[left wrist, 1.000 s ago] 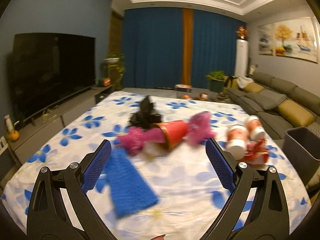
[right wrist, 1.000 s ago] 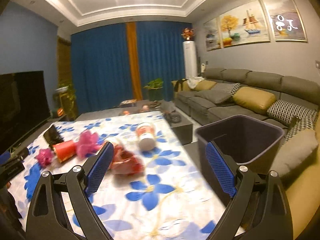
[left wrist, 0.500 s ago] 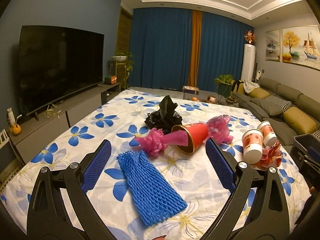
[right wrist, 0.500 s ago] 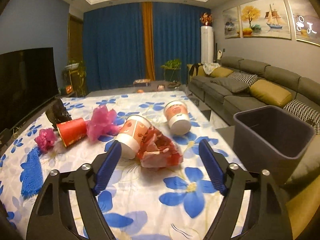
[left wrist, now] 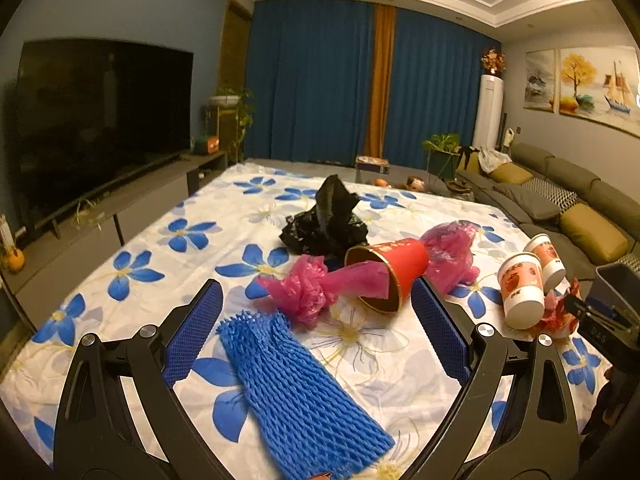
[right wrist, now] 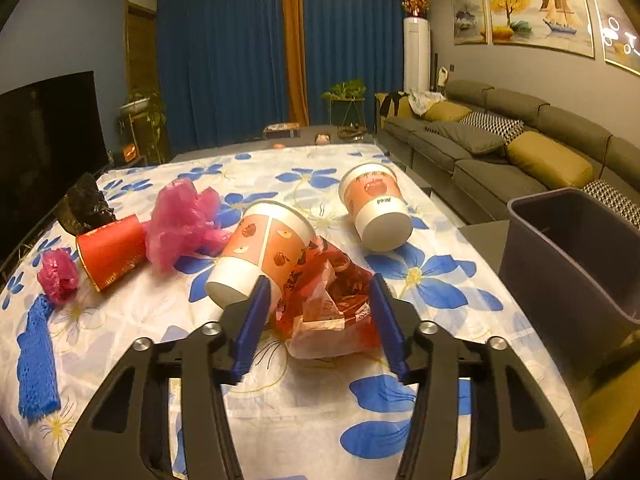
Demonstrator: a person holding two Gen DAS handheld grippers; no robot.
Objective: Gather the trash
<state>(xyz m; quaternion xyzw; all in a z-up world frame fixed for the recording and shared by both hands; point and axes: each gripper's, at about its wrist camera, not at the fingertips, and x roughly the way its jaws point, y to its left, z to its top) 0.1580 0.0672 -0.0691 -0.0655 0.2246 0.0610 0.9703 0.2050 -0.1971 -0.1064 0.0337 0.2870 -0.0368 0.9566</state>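
Right gripper [right wrist: 318, 312] open, jaws straddling crumpled red wrapper [right wrist: 328, 304]; left finger [right wrist: 252, 320] crowds paper cup [right wrist: 260, 254]. Closing may nudge cup rolling. Left gripper [left wrist: 316, 316] open, idle.

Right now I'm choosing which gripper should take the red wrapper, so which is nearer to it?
Right. The right gripper straddles the red wrapper, fingers open on either side. The left gripper is over the blue net, across the table.
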